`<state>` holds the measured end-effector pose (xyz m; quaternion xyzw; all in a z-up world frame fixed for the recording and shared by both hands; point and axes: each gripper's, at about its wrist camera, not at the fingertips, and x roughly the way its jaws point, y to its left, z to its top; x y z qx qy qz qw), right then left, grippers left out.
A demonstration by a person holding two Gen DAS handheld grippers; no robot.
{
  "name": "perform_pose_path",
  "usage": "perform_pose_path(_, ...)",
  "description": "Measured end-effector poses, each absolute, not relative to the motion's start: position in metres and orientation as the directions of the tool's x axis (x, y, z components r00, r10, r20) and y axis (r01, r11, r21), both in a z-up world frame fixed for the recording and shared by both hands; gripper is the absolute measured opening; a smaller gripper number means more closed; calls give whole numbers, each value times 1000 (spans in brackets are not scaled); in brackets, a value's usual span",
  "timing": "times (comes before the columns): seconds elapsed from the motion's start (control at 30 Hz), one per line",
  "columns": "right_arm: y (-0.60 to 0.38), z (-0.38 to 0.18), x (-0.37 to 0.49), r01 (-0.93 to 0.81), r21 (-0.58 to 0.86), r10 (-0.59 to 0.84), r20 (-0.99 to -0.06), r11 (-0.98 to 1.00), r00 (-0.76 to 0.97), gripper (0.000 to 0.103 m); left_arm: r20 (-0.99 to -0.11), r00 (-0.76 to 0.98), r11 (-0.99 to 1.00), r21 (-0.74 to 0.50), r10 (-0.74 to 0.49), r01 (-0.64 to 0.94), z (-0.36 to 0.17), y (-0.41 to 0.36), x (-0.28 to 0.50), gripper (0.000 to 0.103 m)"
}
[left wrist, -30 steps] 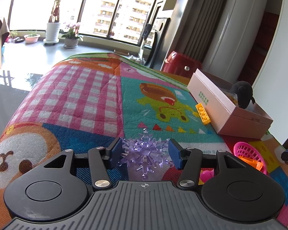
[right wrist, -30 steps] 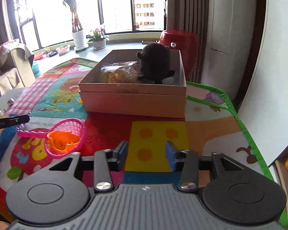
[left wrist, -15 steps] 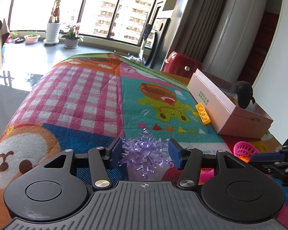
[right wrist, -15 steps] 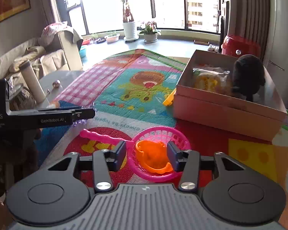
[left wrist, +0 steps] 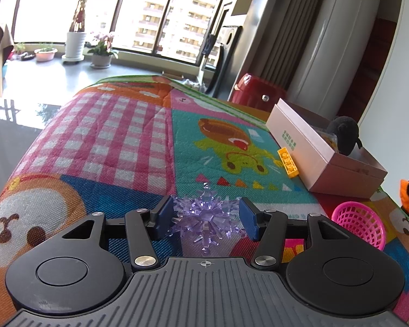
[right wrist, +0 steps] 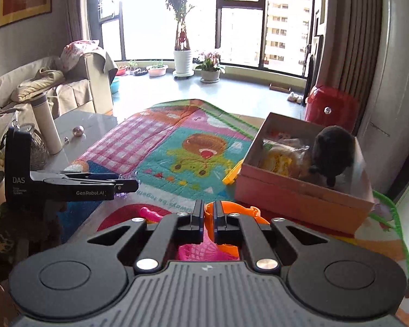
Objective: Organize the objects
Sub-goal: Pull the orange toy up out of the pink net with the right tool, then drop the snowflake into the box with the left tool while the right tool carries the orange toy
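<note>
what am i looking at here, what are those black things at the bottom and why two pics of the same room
Each black thing is a hand-held gripper: a two-finger clamp that a person carries, one in each hand, with a wide-angle camera looking out along the fingers. So there is one picture per hand.

The left hand-held gripper holds a purple snowflake between its fingers. It also shows from the side in the right view.

The right hand-held gripper is shut on the rim of an orange toy, above a pink basket.

All this is over a colourful mat. On it lie a yellow brick and a box with a black plush and a bag inside.
</note>
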<state>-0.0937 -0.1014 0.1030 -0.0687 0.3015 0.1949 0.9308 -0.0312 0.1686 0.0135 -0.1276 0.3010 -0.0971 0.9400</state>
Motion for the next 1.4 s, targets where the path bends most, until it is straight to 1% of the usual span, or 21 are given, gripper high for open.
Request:
perform_pose_path(0.1, -128, 103, -97, -341, -28, 261, -588, 940, 766, 6, -541, 800, 949, -298, -259, 106, 13, 169, -31, 58)
perform_pose_path(0.23, -160, 79, -93, -254, -28, 178, -641, 967, 747, 6, -542, 800, 949, -297, -259, 106, 14, 168, -31, 58)
perform_pose_path(0.37, -175, 54, -96, -234, -45, 144, -669, 971, 729, 7, -541, 800, 949, -297, -259, 106, 14, 168, -31, 58)
perform_pose_path(0.43, -179, 46, -101, -228, -64, 128, -666, 971, 734, 18, -542, 800, 949, -297, -259, 106, 14, 168, -31, 58)
perform_pose_path(0.47, -181, 44, -105, -226, -73, 123, -659, 971, 742, 36, -542, 800, 949, -297, -259, 106, 14, 168, -31, 58)
perform_pose_path(0.5, -183, 43, -109, -221, -83, 117, -645, 972, 755, 59, -542, 800, 949, -296, -258, 106, 14, 168, -31, 58)
perform_pose_path(0.57, -186, 42, -118, -209, -105, 101, -616, 972, 781, 75, -542, 800, 949, -296, -258, 106, 14, 168, -31, 58)
perform_pose_path(0.67, -194, 36, -121, -196, -89, 99, -625, 976, 774, 83, -544, 800, 951, -292, -255, 105, 13, 169, -31, 58)
perform_pose_path(0.7, -196, 34, -119, -188, -78, 98, -630, 979, 771, 84, -545, 799, 952, -288, -253, 104, 12, 169, -31, 58)
perform_pose_path(0.87, -203, 18, -101, -182, 27, 153, -671, 983, 725, 85, -556, 799, 963, -251, -230, 103, 13, 165, -31, 58)
perform_pose_path(0.97, -203, 9, -90, -141, 47, 134, -688, 989, 713, 85, -560, 797, 965, -242, -225, 103, 13, 167, -31, 58)
perform_pose_path(1.03, -204, 10, -91, -114, 34, 107, -675, 993, 730, 72, -565, 796, 968, -230, -219, 103, 14, 165, -31, 58)
perform_pose_path(1.07, -205, 11, -92, -109, 35, 104, -673, 993, 733, 52, -570, 794, 970, -219, -212, 102, 15, 164, -31, 58)
perform_pose_path(1.1, -208, 13, -92, -110, 52, 116, -674, 993, 729, 46, -577, 790, 973, -208, -206, 101, 17, 163, -32, 58)
perform_pose_path(1.17, -216, 19, -97, -109, 86, 139, -657, 990, 741, 46, -592, 776, 972, -198, -219, 124, 23, 157, -33, 58)
perform_pose_path(1.27, -221, 26, -106, -115, 84, 142, -628, 990, 765, 46, -590, 773, 972, -167, -232, 164, 40, 142, -38, 58)
perform_pose_path(1.4, -224, 35, -116, -149, 80, 167, -601, 986, 782, 46, -551, 773, 948, -223, -315, 227, 72, 122, -38, 58)
